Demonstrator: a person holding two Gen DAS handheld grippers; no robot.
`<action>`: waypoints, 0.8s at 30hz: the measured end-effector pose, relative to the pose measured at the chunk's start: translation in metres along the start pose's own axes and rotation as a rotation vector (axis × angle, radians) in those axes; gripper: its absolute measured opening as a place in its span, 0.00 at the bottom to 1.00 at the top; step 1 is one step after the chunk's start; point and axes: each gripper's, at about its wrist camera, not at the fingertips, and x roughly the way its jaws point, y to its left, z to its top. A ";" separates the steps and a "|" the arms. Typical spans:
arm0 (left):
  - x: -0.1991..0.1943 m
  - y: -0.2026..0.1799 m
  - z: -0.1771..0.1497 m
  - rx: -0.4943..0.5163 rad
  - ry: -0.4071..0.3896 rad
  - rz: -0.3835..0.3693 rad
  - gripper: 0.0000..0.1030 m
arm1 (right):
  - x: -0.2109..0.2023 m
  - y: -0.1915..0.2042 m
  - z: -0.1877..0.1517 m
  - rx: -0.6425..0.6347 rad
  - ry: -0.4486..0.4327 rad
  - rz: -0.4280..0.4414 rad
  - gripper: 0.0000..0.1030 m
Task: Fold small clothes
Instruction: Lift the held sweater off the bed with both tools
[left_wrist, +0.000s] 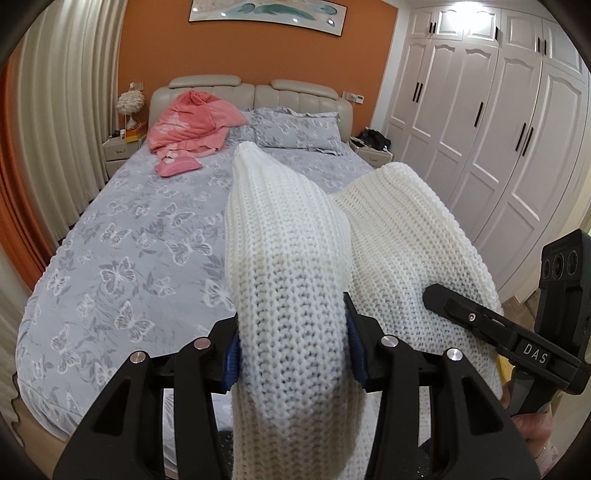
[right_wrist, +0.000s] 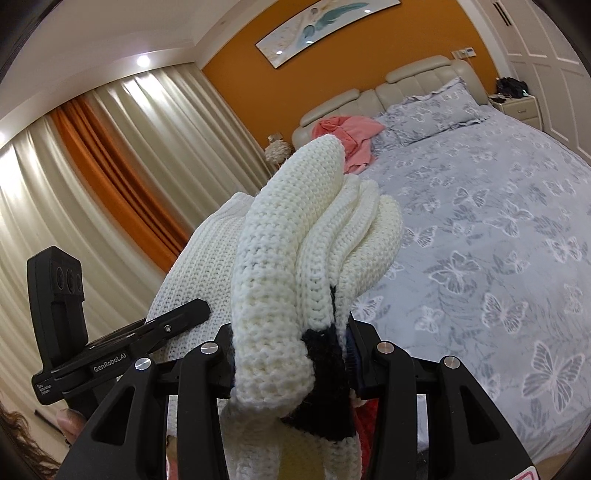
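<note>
White knit garment (left_wrist: 295, 266): chunky cream-white knit, held up in the air over the near end of the bed, bunched into thick folds; a black trimmed edge (right_wrist: 325, 354) shows at the right grip

Left gripper (left_wrist: 293, 350): fingers closed on a rolled fold of the white knit garment, blue pads (left_wrist: 356, 349) pressed against the knit on both sides

Right gripper (right_wrist: 291, 354): fingers closed on several stacked layers of the same garment, at the black trimmed edge; the layer ends fan out above the grip. In the left wrist view its black finger lies against the cloth at the right

Bed (left_wrist: 122, 258): grey cover with white butterfly print, wide and flat below the garment; most of the surface is bare, near edge rounded, left edge close to the curtains

Pink clothing (left_wrist: 192, 122): heaped at the headboard, left side, well apart from the grippers; a small pink piece (left_wrist: 177, 166) lies just in front of it

Pillows (left_wrist: 295, 127): grey, at the headboard

Wardrobe (left_wrist: 498, 147): white doors, along the right of the bed

Curtains (right_wrist: 110, 166): cream and orange, left of the bed
</note>
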 end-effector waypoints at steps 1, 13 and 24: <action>-0.001 0.004 0.002 -0.005 -0.005 0.002 0.43 | 0.002 0.002 0.002 -0.004 -0.001 0.001 0.39; 0.002 0.037 0.014 -0.038 -0.031 0.023 0.44 | 0.040 0.022 0.017 -0.038 0.007 0.014 0.39; 0.034 0.054 0.015 -0.064 0.019 0.040 0.44 | 0.076 0.011 0.020 -0.020 0.055 0.000 0.39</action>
